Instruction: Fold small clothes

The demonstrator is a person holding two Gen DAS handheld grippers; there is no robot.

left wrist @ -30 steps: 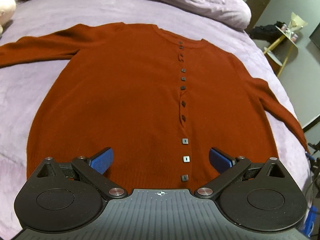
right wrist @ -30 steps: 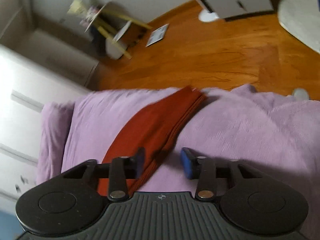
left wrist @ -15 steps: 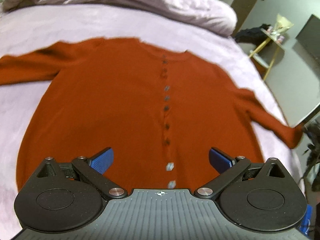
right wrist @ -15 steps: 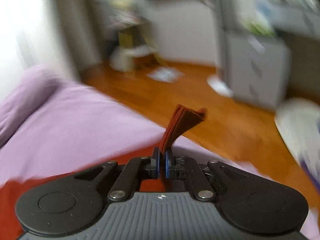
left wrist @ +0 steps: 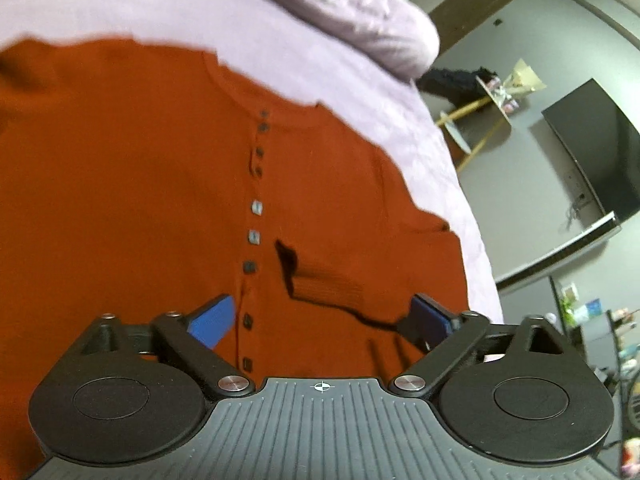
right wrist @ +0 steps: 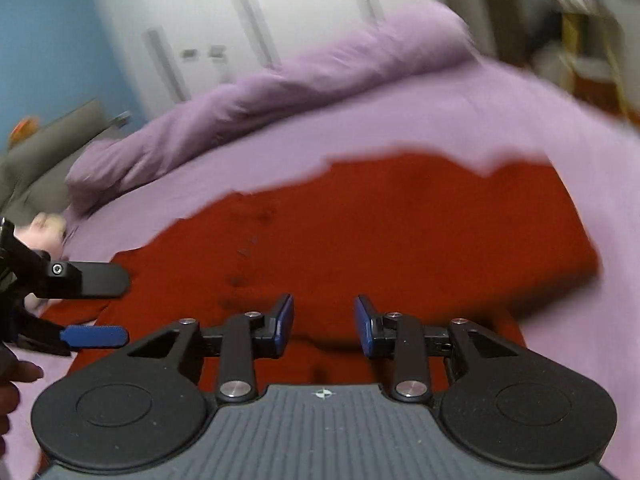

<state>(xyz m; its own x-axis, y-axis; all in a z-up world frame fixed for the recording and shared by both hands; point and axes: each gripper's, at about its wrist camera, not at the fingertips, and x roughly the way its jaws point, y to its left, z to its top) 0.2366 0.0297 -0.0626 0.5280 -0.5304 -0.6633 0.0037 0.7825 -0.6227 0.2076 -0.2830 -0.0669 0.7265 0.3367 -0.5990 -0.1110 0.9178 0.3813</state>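
Note:
A rust-red buttoned cardigan point(left wrist: 140, 200) lies flat on the lilac bed point(left wrist: 280, 52). Its right sleeve point(left wrist: 328, 280) is folded in across the body, cuff near the button row. My left gripper point(left wrist: 320, 320) is open and empty, hovering over the lower front of the cardigan. My right gripper point(right wrist: 324, 324) is open and empty above the cardigan point(right wrist: 400, 240). The left gripper's fingers point(right wrist: 96, 336) show at the left edge of the right wrist view.
A rolled lilac duvet point(right wrist: 280, 84) lies along the far side of the bed. The bed's right edge point(left wrist: 476, 240) drops to the floor, with a yellow side table point(left wrist: 480, 116) and a wall TV point(left wrist: 592, 148) beyond. A pink soft toy point(right wrist: 44, 228) sits at the left.
The right gripper lifted the right sleeve, carried it over the cardigan's body and opened, leaving the sleeve folded across. The left gripper stayed open and shifted closer and to the right.

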